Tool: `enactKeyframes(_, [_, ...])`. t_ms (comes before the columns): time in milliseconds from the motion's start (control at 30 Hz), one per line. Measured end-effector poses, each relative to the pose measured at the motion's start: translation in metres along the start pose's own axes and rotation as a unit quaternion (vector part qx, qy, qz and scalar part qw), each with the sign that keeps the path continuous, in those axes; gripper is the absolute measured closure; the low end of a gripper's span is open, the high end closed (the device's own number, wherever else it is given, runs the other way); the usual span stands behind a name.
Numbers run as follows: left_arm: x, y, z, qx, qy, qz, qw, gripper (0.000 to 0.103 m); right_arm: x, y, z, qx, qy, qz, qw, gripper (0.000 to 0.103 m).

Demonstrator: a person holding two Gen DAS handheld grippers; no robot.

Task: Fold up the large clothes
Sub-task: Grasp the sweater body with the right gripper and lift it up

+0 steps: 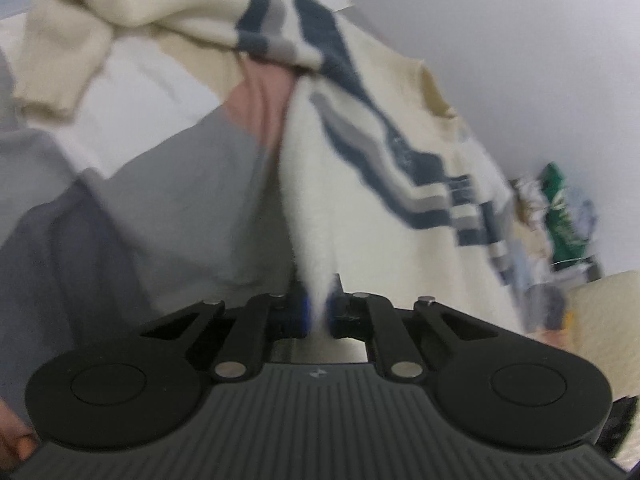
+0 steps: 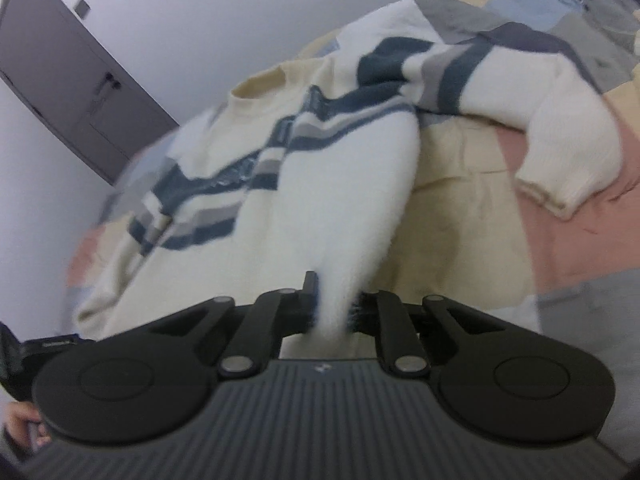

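The left gripper (image 1: pixel 319 312) pinches a fold of a fluffy cream knitted sweater with navy and grey stripes (image 1: pixel 400 208), its black jaws pressed together on the fabric. The right gripper (image 2: pixel 334 312) likewise clamps a bunched edge of the same sweater (image 2: pixel 320 184), drawn taut toward the camera. Beyond, the garment sprawls across a patchwork bedspread of pink, grey, beige and pale blue panels (image 2: pixel 580 240), one cuffed sleeve (image 2: pixel 568 172) lying on the pink patch. A grey door (image 2: pixel 68 92) stands against the white wall behind
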State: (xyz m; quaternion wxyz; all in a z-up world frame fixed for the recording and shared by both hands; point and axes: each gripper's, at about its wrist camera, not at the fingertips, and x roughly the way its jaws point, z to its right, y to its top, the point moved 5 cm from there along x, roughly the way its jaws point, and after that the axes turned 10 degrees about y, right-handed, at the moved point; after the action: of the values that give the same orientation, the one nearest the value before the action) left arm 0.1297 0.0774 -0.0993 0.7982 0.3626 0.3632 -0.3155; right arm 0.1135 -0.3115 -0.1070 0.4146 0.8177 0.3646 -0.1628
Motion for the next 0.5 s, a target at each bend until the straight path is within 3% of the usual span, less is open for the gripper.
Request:
enactKeyframes(133, [0.019, -0.001, -0.012, -0.004, 0.05, -0.029, 0.9983, 0.093, 0.021, -0.011, 0.02, 0.025, -0.047, -0.043, 0.998, 0.092])
enactKeyframes(333, [0.021, 0.0, -0.009, 0.013, 0.057, -0.033, 0.9977, 0.092, 0.025, -0.009, 0.03, 0.059, -0.049, -0.061, 0.995, 0.088])
enactKeyframes(400, [0.02, 0.001, -0.004, 0.026, 0.06, -0.032, 0.9974, 0.085, 0.022, -0.004, 0.032, 0.064, -0.047, -0.065, 0.995, 0.073])
enactKeyframes(433, [0.017, 0.002, 0.0, 0.042, 0.067, -0.03, 0.9964, 0.074, 0.018, -0.001, 0.033, 0.068, -0.047, -0.064, 0.994, 0.066])
enactKeyframes(467, [0.014, 0.003, 0.004, 0.057, 0.075, -0.021, 0.9953, 0.065, 0.013, 0.003, 0.034, 0.075, -0.045, -0.058, 0.994, 0.046])
enactKeyframes(500, [0.008, 0.004, 0.009, 0.07, 0.082, -0.003, 0.9941, 0.048, 0.008, 0.008, 0.035, 0.082, -0.04, -0.048, 0.995, 0.029])
